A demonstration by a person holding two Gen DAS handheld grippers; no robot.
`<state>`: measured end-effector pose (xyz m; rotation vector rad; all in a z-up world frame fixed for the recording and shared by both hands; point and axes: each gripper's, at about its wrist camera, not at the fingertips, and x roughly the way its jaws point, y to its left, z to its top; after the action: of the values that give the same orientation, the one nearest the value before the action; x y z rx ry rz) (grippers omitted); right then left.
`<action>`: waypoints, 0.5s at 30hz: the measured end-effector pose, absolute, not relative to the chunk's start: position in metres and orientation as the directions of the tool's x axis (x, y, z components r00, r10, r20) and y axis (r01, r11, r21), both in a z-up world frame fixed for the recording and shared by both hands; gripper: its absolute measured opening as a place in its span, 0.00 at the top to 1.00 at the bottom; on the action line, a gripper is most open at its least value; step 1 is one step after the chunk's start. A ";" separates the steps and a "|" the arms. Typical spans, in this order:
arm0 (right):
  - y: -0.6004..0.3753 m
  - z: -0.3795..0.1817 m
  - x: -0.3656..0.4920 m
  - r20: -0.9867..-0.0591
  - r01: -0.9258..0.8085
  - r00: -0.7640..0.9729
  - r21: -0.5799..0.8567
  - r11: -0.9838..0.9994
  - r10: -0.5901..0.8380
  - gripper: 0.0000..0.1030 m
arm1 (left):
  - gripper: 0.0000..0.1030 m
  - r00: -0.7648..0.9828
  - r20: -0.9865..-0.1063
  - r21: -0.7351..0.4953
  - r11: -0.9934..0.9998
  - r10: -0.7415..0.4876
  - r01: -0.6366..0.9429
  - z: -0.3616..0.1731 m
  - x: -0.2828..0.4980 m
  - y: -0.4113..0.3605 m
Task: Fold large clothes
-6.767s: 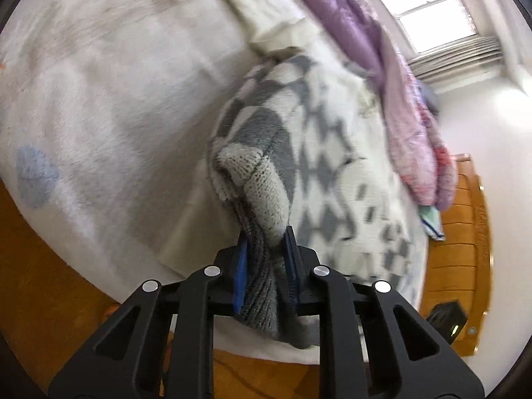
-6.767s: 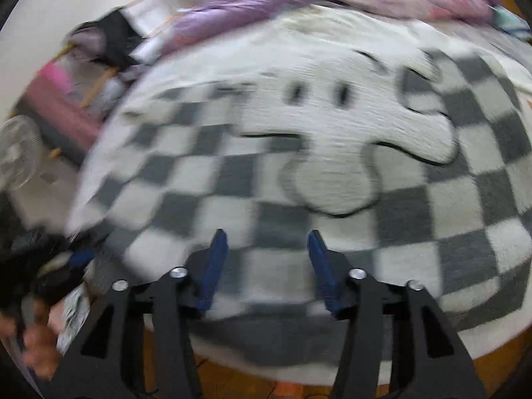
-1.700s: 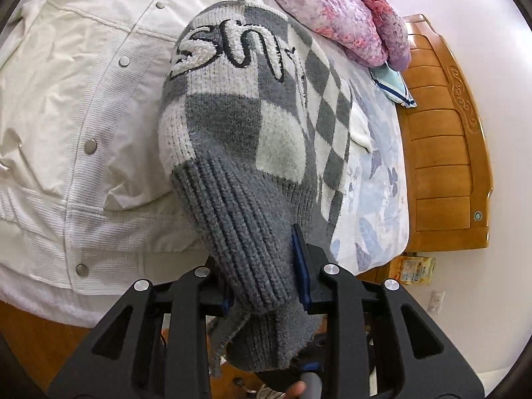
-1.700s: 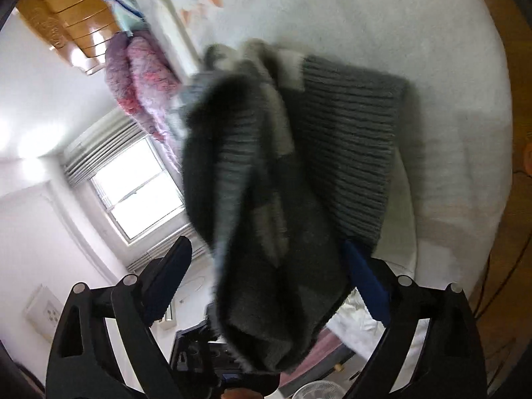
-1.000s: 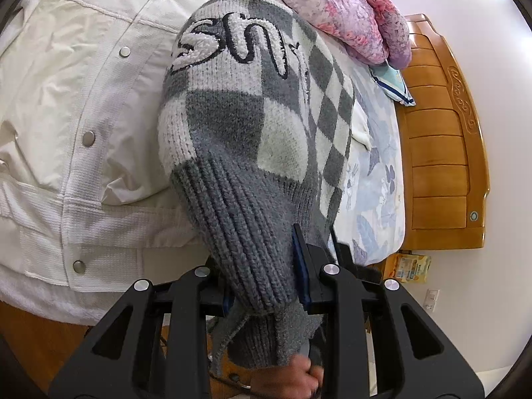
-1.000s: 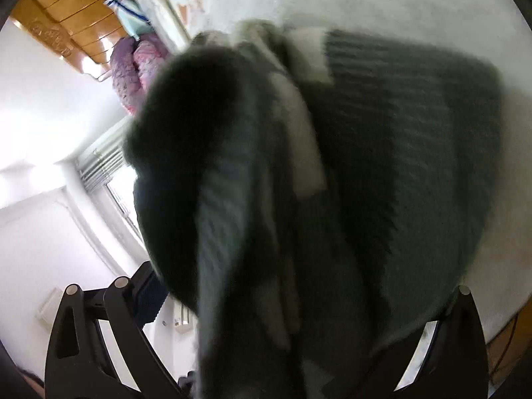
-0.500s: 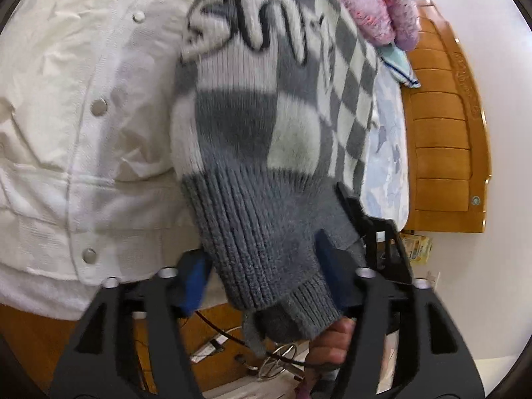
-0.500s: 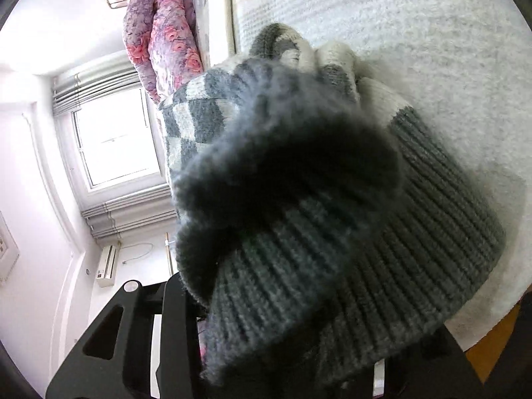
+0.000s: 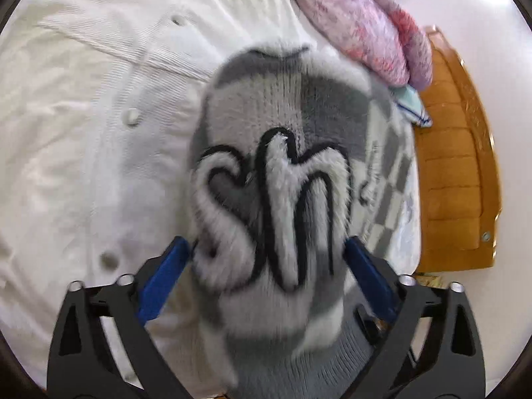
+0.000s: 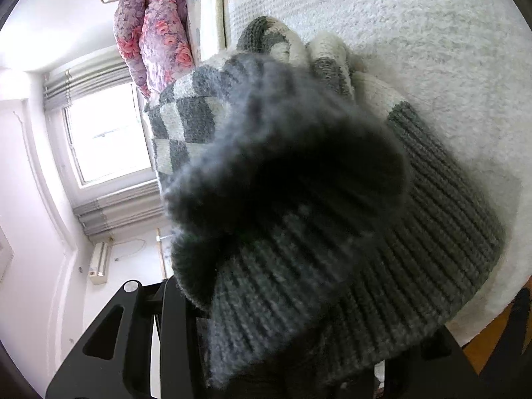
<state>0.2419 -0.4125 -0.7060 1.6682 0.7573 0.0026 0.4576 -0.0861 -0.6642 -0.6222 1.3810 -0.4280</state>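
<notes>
Where left gripper point(image 9: 267, 256) gapes, checkered sweater point(image 9: 276, 173), fuzzy letters "sn".

Sweater point(image 9: 272, 199) fuzzy ribbed knit; headboard point(image 9: 455, 179) glossy wood.

1. Wooden headboard point(image 9: 455, 179), orange-brown and panelled, standing at the right of the left wrist view against a plain white wall point(image 9: 512, 133).
2. Pink and purple floral quilt point(image 9: 359, 23), rolled up along the bed's far side.
3. Bright window point(image 10: 106, 133) in the right wrist view, daylight pouring through, grey pleated curtain point(image 10: 113, 212) gathered beside it.
4. Fluffy white bed cover point(image 10: 432, 40) spread wide.
5. Strip of orange-brown wooden floor point(image 10: 482, 349) at the lower right edge.
</notes>
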 end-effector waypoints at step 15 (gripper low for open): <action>-0.459 -0.586 0.296 -0.535 0.370 0.734 0.831 0.416 0.418 0.68 | 0.39 0.304 -0.751 -0.603 0.796 -0.585 0.042 -0.593 0.451 -0.130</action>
<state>0.2958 -0.4586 -0.5855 1.1772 0.7939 0.0349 0.4511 -0.1300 -0.5928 -0.5328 1.2006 -0.4421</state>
